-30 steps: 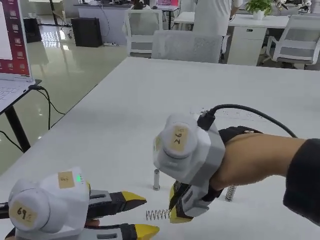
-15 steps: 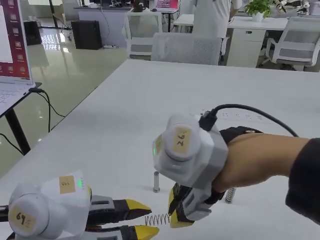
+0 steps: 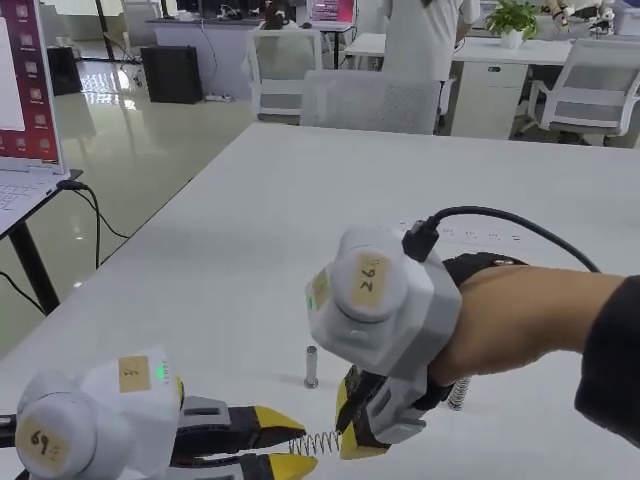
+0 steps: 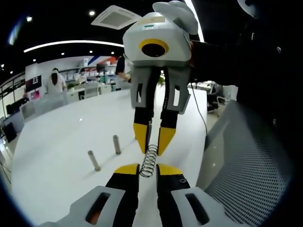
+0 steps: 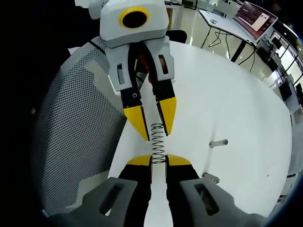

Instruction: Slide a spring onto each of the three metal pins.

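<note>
While pinching thin coiled steel spring [image 3: 315,442] over white desk [image 3: 300,200] in right hand-held gripper [image 5: 158,161], with left hand-held gripper [image 4: 147,169] around its other end (clamped or not, cannot tell), next line up bore on bare short metal pin [image 3: 311,366].

The spring [image 3: 322,441] is held level above the table [image 3: 250,230] and is taken as the landmark. At its left end the left gripper [image 3: 305,445] is placed, with that end set between the jaws. At its right end the right gripper [image 3: 345,435] is placed, with that end pinched between the jaws. Just behind the spring, 1 bare pin [image 3: 311,366] is stood upright on the table. Behind and to the right of the spring, a spring-fitted pin [image 3: 458,393] is stood. Far to the left of the spring, off the table, a laptop [image 3: 20,120] is set on a separate desk. Well behind the spring, past the table's far edge, office chairs [image 3: 372,98] are placed. In the left gripper view, 2 bare pins [image 4: 116,144] are seen left of the spring, near each other.
</note>
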Demonstrator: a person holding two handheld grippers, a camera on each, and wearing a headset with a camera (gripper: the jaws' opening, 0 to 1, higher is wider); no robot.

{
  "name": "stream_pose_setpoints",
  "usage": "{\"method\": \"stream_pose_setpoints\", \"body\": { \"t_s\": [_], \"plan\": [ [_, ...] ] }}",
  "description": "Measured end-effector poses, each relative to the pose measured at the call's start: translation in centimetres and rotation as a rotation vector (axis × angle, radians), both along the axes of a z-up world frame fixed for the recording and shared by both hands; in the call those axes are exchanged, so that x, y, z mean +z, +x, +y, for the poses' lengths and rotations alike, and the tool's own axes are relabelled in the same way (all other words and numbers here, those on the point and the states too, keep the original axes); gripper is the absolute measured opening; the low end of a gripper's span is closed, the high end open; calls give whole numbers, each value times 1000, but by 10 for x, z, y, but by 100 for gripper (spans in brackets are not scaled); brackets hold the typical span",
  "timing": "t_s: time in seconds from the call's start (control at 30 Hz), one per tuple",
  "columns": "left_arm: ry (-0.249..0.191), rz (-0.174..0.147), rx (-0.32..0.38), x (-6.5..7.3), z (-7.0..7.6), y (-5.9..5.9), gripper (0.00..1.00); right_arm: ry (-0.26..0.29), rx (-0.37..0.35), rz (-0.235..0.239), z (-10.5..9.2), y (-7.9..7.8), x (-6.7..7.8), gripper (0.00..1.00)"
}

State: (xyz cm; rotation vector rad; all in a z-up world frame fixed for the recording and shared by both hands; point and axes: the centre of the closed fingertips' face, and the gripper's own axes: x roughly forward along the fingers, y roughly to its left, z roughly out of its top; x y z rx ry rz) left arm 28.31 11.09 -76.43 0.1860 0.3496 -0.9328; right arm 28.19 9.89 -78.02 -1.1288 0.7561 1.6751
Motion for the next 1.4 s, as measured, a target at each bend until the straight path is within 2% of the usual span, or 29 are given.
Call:
{"method": "stream_pose_setpoints", "body": {
  "t_s": [0.4, 0.53, 0.83, 1.03, 1.4],
  "plan": [
    [3, -5, -5, 0, 0, -1, 4, 17, 6, -2, 0, 1, 9, 7],
    [19, -8, -9, -2, -1, -2, 3, 31, 8, -10, 3, 2, 15, 7],
    [23, -5, -4, -2, 0, -2, 3, 48, 26, -28, 8, -1, 24, 7],
    [28, -1, -8, -3, -1, -3, 3, 79, 46, -36, 17, -6, 35, 7],
    [25, -4, -9, -2, 0, -2, 3, 98, 73, -53, 30, -11, 42, 7]
  ]
}}
